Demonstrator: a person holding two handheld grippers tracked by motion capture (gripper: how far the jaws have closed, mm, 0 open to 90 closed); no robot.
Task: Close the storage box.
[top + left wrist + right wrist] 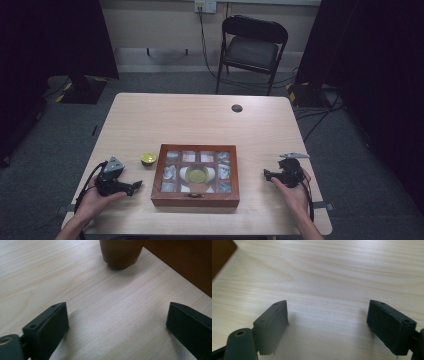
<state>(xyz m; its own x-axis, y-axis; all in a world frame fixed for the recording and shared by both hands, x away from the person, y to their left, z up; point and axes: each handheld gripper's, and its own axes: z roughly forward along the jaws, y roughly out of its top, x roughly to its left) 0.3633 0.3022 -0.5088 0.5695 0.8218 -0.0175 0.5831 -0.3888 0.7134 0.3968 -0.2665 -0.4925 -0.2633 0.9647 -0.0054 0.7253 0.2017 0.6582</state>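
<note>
The wooden box (195, 175) is sitting near the front edge of the counter (200, 117), in the middle, with its glass lid closed. A small yellow-topped cup (148, 159) is standing just beside the box's left back corner. The left gripper (131, 188) is resting left of the box, its fingers (51, 326) standing wide apart with nothing between them. The right gripper (266, 175) is lying right of the box, its fingers (273, 322) also spread open over bare wood.
</note>
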